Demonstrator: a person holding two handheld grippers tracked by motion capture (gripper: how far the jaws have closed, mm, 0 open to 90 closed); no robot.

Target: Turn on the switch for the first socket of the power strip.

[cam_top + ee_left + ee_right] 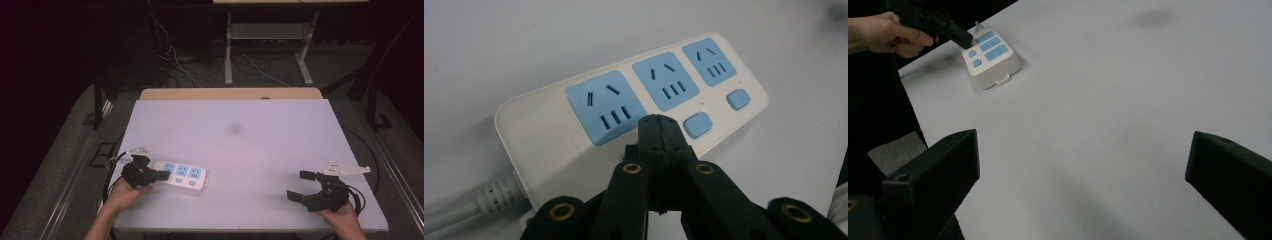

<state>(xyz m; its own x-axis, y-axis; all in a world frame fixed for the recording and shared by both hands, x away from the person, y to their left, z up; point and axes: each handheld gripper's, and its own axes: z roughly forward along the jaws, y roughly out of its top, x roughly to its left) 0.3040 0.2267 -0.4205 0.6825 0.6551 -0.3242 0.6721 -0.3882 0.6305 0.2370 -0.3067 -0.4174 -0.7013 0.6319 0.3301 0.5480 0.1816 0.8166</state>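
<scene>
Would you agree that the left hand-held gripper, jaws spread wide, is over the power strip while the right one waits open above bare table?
Not quite: the left hand-held gripper has its jaws closed together over the power strip, as the left gripper view shows. The right hand-held gripper does wait open above bare table.

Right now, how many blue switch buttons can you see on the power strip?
2 in view: one button beside the middle socket, one beside the far socket. A third may sit hidden under the left gripper's shut jaws, beside the nearest socket.
</scene>
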